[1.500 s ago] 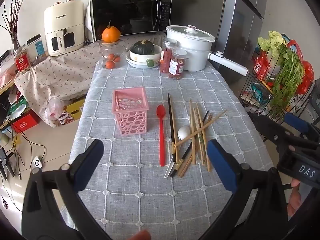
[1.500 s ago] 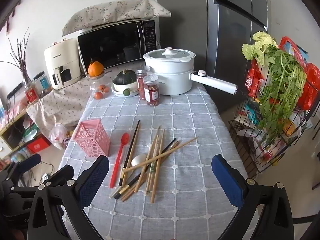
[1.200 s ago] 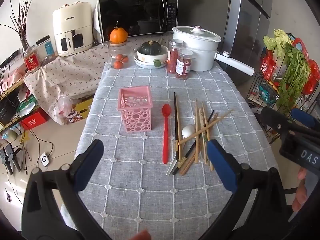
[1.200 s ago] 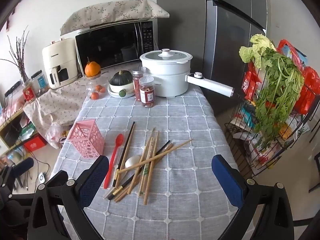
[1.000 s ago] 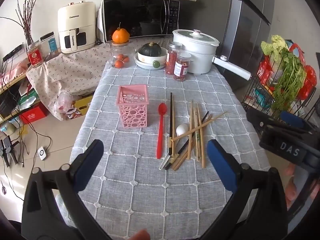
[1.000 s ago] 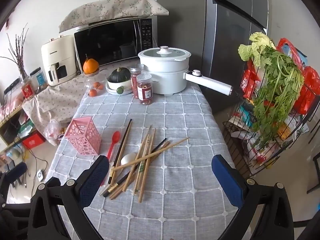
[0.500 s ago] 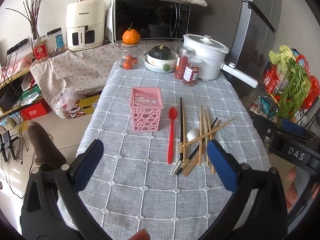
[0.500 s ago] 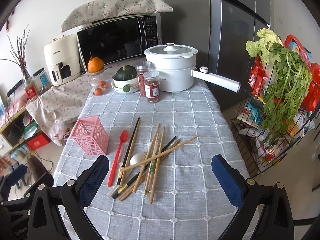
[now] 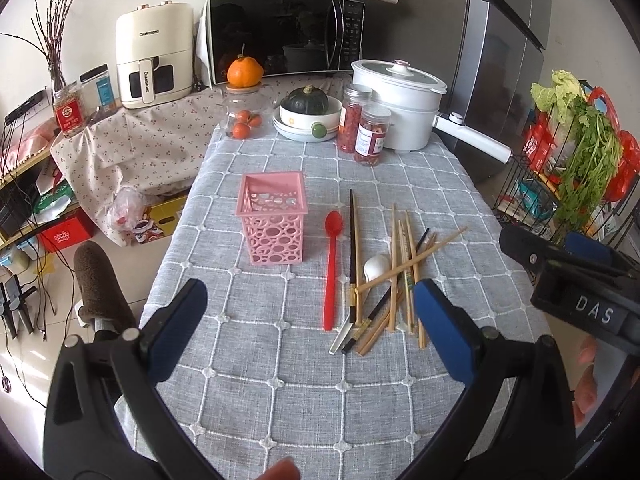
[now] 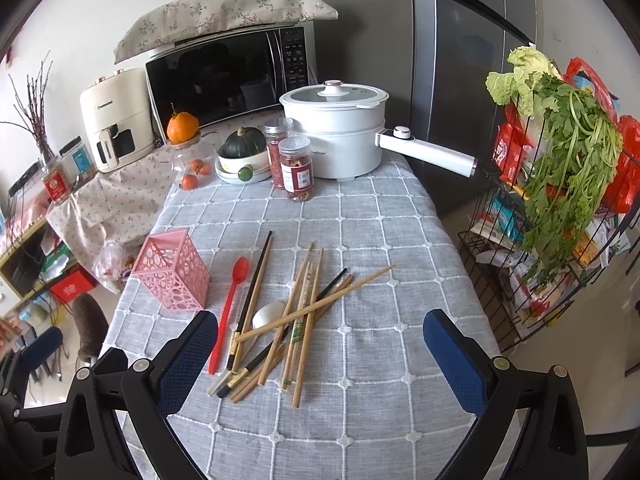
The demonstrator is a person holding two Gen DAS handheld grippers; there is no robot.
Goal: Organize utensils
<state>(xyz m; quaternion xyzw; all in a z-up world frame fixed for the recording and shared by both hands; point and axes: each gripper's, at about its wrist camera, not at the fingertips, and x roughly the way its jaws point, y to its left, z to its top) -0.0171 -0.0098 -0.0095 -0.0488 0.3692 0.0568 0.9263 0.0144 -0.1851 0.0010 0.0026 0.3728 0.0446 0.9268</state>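
1. The left gripper [image 9: 310, 312] is hovering above the near end of a table [image 9: 280, 392] draped in a grey checked cloth, its blue-padded jaws spread wide and holding nothing.
2. The right gripper [image 10: 320, 344] is hanging over the same near edge, jaws likewise spread and empty — in the left wrist view its black body is showing at 3 o'clock.
3. A pink openwork holder [image 9: 273, 218] is standing upright at about 11 o'clock from the left gripper, apart from the cutlery.
4. A red spoon [image 9: 331, 268] is lying flat just to the holder's right, its bowl pointing toward 12 o'clock.
5. A pile of chopsticks [image 10: 304, 312] — pale wooden ones crossing dark ones — is sprawling beside the spoon, one long stick slanting toward 2 o'clock.
6. A white spoon [image 10: 267, 315] is sitting under the pile, only its bowl and handle tip showing.
7. At the table's far end, around 12 o'clock, a white pot [image 10: 336, 136] with a long handle is standing beside two red-filled jars [image 10: 296, 174].
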